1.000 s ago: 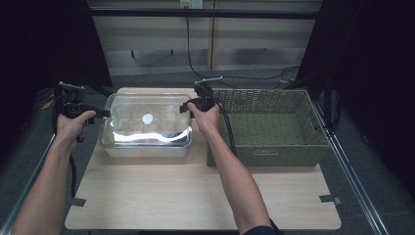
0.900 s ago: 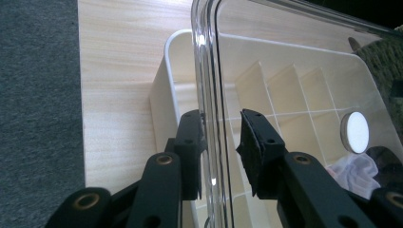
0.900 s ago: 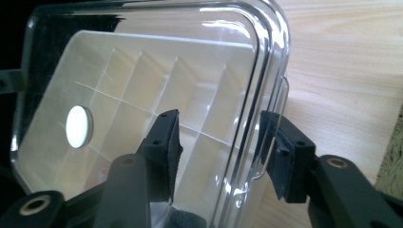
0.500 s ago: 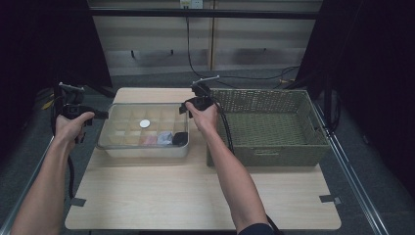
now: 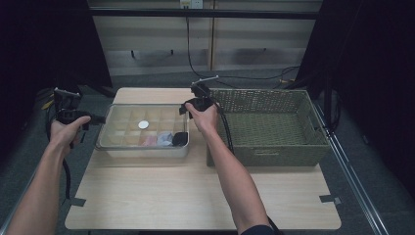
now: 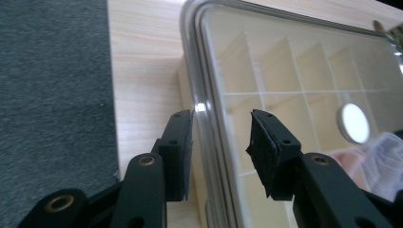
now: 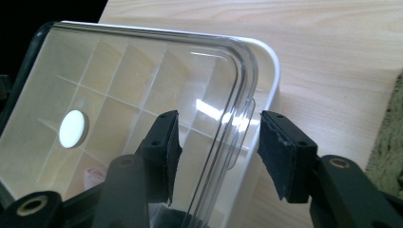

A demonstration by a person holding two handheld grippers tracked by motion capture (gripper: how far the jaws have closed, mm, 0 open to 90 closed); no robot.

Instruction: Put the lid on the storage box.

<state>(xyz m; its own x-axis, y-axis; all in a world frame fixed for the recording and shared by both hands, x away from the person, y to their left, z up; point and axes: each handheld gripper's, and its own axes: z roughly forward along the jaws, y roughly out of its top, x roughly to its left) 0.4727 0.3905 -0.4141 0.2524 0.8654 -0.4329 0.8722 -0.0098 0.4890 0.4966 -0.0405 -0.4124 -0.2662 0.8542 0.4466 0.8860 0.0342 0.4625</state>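
A clear plastic box [image 5: 142,151] with white dividers sits on the table's left half. Its transparent lid [image 6: 285,71] lies flat on top. Inside are a white round disc [image 5: 143,125], a black object [image 5: 180,138] and something pink [image 5: 151,141]. My left gripper [image 5: 96,119] is at the box's left end. Its jaws [image 6: 221,142] have just been opening and straddle the lid's rim, with a gap at the right pad. My right gripper [image 5: 184,108] is at the far right corner, open, with the lid's [image 7: 142,71] edge tab between its pads [image 7: 218,142], untouched.
A large woven basket [image 5: 266,155] stands right of the box, close against it, and the right forearm runs along its left wall. The wooden table [image 5: 195,196] has bare surface in front. Cables trail from both grippers. Dark floor borders the table on the left.
The lid, raised and tilted with glare a second ago, has come down flat onto the box. Both hands have stayed at the box's ends.
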